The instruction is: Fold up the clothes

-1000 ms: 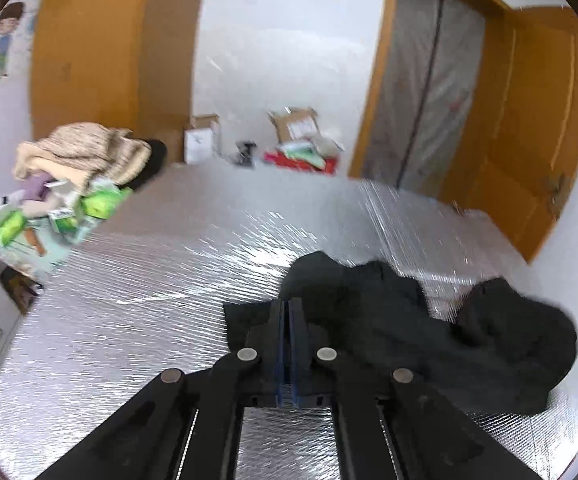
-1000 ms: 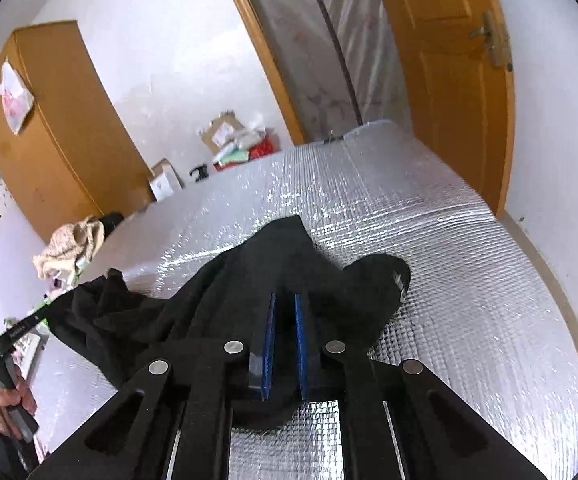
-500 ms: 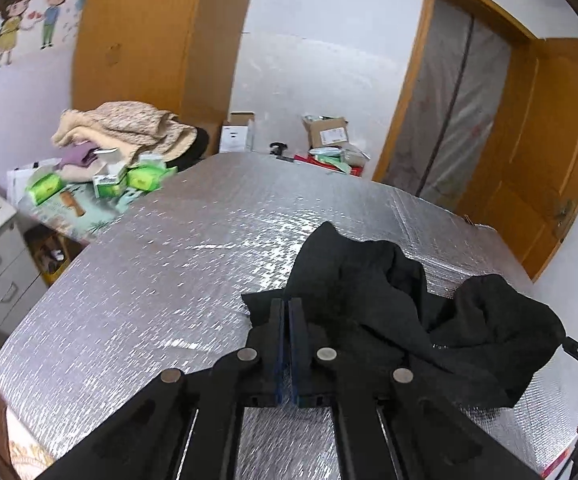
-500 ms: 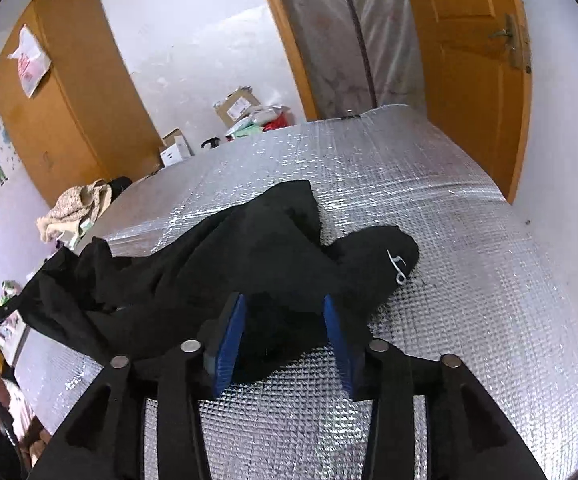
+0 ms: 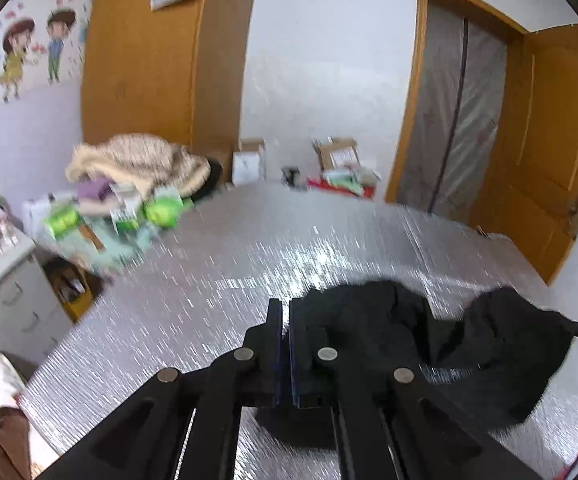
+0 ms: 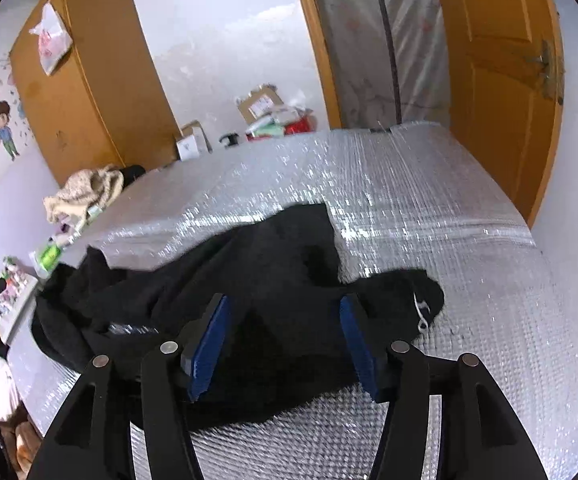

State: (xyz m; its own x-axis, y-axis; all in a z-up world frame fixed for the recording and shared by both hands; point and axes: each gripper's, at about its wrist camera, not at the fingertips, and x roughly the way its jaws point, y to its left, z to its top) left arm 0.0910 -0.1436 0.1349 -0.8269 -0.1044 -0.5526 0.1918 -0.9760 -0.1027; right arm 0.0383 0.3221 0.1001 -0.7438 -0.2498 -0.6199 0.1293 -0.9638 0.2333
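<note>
1. Lying crumpled across the lower middle of both views, the black fabric garment (image 6: 249,280) stretches its long axis from the lower left edge of the right wrist view toward the right of centre, where a rounded end with a small white mark (image 6: 421,312) sits.
2. One pointed flap of it reaches up toward the frame's centre in that view.
3. In the left wrist view the garment (image 5: 449,344) runs from the bottom centre out to the right edge, bunched in two humps.
4. The left gripper (image 5: 283,344) has its blue pads pressed together, pinching an edge of the garment.
5. The right gripper (image 6: 285,344) has its jaws spreading apart; cloth lies between the blue pads, which do not press on it.
6. The garment rests on a silver quilted foil sheet (image 6: 429,208) covering a wide, bed-like surface.
7. Around it: an orange wooden wardrobe (image 5: 145,60) at upper left, an open orange door (image 5: 549,152) at right, a plastic-covered doorway (image 5: 449,120), cardboard boxes (image 5: 337,156) against the white wall, and a beige knitted pile (image 5: 137,164) at left.
</note>
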